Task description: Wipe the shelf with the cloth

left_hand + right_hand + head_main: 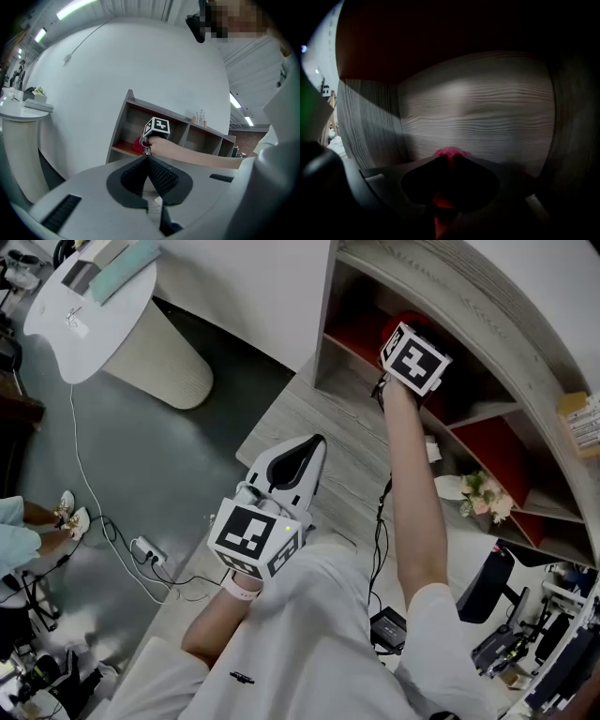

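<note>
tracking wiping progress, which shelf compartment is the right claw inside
The end compartment, the one nearest the round white table: the right claw reaches into it, shut on the red cloth. The others hold no claw.

The grey wood shelf (450,287) has spaces with red floors. A red cloth (138,144) sits in the end space, maybe resting on that floor. Pink flowers (483,495) stand further along.
</note>
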`<state>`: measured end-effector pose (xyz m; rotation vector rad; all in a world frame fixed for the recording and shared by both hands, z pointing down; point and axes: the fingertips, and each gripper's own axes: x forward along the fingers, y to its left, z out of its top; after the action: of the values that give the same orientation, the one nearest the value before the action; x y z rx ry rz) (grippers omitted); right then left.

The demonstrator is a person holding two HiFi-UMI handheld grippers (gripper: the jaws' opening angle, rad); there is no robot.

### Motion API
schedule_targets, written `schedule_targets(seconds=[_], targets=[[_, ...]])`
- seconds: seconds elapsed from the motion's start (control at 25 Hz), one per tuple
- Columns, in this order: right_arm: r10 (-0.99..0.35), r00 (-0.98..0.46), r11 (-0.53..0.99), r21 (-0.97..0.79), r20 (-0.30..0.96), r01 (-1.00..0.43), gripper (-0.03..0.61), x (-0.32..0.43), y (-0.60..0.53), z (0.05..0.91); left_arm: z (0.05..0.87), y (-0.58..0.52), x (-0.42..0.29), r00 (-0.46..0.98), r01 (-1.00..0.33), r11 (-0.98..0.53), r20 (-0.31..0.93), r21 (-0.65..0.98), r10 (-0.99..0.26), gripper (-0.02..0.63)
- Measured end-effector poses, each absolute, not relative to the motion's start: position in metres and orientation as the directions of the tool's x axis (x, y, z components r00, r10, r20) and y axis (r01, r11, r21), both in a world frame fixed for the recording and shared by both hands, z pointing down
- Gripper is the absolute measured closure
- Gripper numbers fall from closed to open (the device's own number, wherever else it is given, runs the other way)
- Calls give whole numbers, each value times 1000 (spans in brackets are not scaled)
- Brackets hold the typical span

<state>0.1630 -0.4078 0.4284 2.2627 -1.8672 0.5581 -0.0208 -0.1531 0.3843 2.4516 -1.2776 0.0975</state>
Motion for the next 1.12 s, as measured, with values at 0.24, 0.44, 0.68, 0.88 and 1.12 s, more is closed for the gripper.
schedule_targets(seconds=[0.24,0.44,0.68,0.88,1.12], targets=[[-913,-79,39,-106,400,-994,507,98,-444,420,378,-157,-26,564,-820,-506,230,267,-793,607],[-856,-180,261,106,485,-959,500,57,-465,425,373,-159,-40,532,-841,-476,228,258,-815,607],[-828,-223,392,248,514,-886,500,53,-452,429,369,-159,-35,543,-832,-486,213,267,-813,607],[-839,-135,305,250,527,-919,502,96,-425,433,366,-154,-27,577,-809,-518,199,279,-792,607],[-824,-39,159,165,565,-973,500,153,-402,438,364,-145,-16,611,-782,-552,182,289,-770,607]])
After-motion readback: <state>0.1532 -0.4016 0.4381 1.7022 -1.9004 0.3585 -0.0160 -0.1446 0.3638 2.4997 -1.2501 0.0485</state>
